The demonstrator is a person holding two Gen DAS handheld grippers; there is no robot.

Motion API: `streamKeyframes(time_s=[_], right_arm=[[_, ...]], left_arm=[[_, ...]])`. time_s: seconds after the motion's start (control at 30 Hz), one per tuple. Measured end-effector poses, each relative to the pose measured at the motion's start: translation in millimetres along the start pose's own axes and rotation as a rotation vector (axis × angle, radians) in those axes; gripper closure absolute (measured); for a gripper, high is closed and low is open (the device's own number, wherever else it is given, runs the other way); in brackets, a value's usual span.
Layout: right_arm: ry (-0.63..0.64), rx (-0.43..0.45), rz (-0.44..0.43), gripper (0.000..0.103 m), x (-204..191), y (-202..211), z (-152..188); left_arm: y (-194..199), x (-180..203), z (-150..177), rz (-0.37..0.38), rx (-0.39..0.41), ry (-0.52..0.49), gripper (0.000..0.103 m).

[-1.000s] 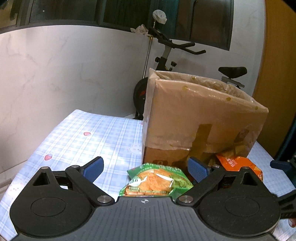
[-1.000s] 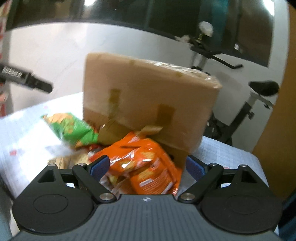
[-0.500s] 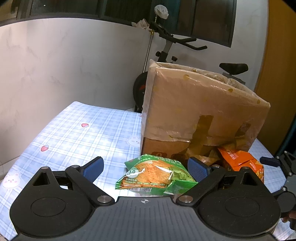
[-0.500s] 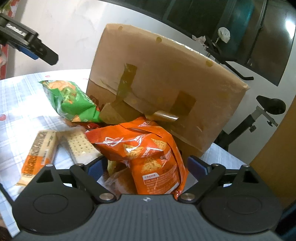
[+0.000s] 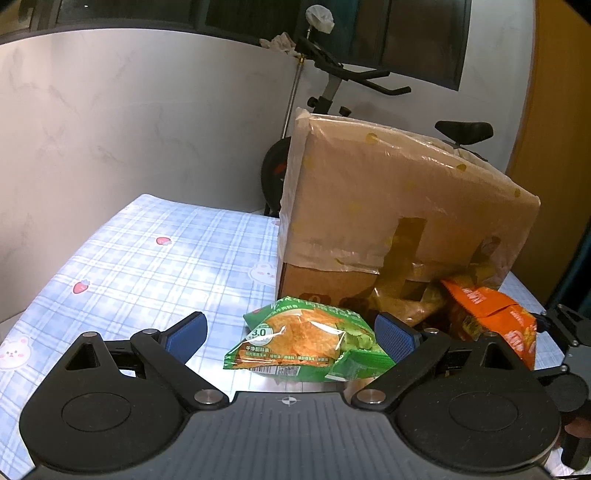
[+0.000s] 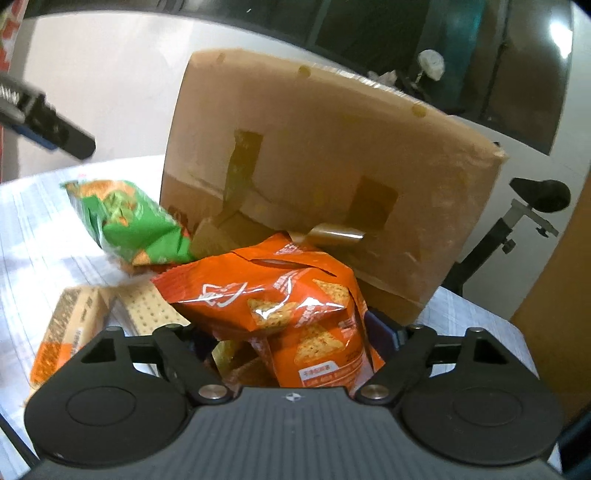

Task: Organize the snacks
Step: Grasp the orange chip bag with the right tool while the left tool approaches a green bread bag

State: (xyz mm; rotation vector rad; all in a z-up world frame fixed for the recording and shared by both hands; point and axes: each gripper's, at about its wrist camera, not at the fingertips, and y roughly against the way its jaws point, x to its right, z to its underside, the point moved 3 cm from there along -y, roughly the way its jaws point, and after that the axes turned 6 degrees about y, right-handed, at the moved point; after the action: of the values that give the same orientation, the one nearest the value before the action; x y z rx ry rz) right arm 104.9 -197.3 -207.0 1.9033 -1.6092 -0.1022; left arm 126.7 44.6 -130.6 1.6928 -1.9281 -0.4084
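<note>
Orange snack bag upright, seemingly between closing right gripper pads

You have a counter under a blue checked cloth with small strawberry and bunny prints. Behind it you see an exercise bike against a pale wall, dark windows above.

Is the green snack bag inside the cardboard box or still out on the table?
Out. The green snack bag lies on the checked tablecloth in front of the cardboard box, between the open left gripper's fingers.
</note>
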Motion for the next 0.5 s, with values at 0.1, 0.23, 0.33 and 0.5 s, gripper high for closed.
streamKeyframes(time_s=[0.1,0.23,0.33,0.5], right_arm=[[-0.094,0.023,0.005,0.023,4.3,11.1,1.2],[-0.184,0.041,0.022,0.023,5.8,22.6,2.7],[-0.235,0.048,0.036,0.023,5.0,30.5,4.7],[-0.213,0.050,0.046,0.023,-1.5,38.7,5.5]], left_arm=[[-3.0,-0.2,0.8,-0.003,-0.007,-0.004,0.004],[-5.5,0.8,2.4,-0.002,-0.017,0.001,0.004],[-5.1,2.6,7.6,-0.001,-0.026,-0.002,0.004],[-8.5,2.7,10.5,-0.012,-0.039,0.003,0.004]])
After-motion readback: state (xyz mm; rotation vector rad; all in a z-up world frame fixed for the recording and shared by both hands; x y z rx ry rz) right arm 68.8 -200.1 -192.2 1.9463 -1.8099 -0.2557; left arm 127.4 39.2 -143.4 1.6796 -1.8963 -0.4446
